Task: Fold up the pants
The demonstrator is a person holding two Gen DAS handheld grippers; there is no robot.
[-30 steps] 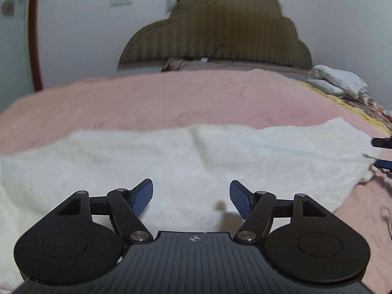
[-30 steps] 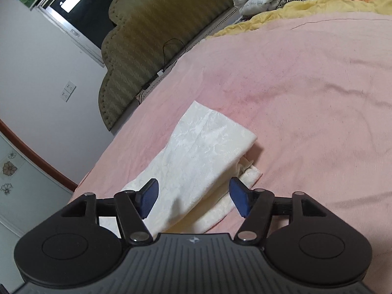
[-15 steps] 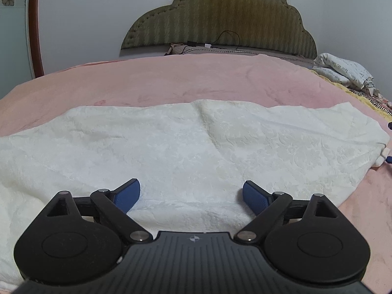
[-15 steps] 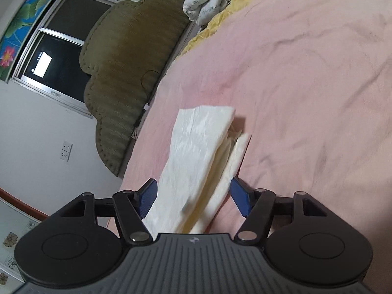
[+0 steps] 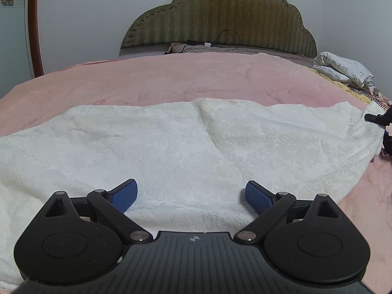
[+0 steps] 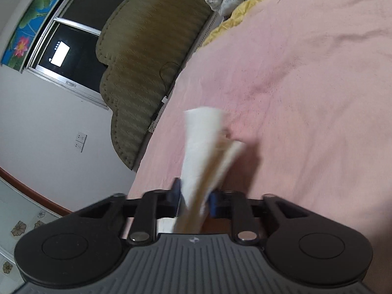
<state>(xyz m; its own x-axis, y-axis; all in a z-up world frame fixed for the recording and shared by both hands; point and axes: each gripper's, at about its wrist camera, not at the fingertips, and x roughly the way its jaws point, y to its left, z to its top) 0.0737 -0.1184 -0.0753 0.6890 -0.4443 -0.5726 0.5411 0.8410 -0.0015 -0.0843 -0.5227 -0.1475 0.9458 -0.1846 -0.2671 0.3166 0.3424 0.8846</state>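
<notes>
Right gripper (image 6: 193, 199): clenched on one end of the cream pants (image 5: 186, 152), the pinched cloth blurred, seemingly lifted off the pink bedspread (image 6: 306, 85).
Left gripper (image 5: 191, 192): released, blue fingers (image 5: 125, 193) spread wide just above the cloth.
Pants: stretched flat across the bedspread, headboard (image 5: 220, 17) well beyond.

Your work surface is a bed (image 5: 171, 78) under a pink cover (image 5: 245, 73), with an olive scalloped headboard (image 5: 220, 19) at its far end. Directly on the cover you have the cream pants (image 5: 171, 147) spread lengthwise across the near part. At the far right corner (beside a yellow blanket (image 6: 235, 22)) sits a bundle of white printed bedding (image 5: 343, 69).
</notes>
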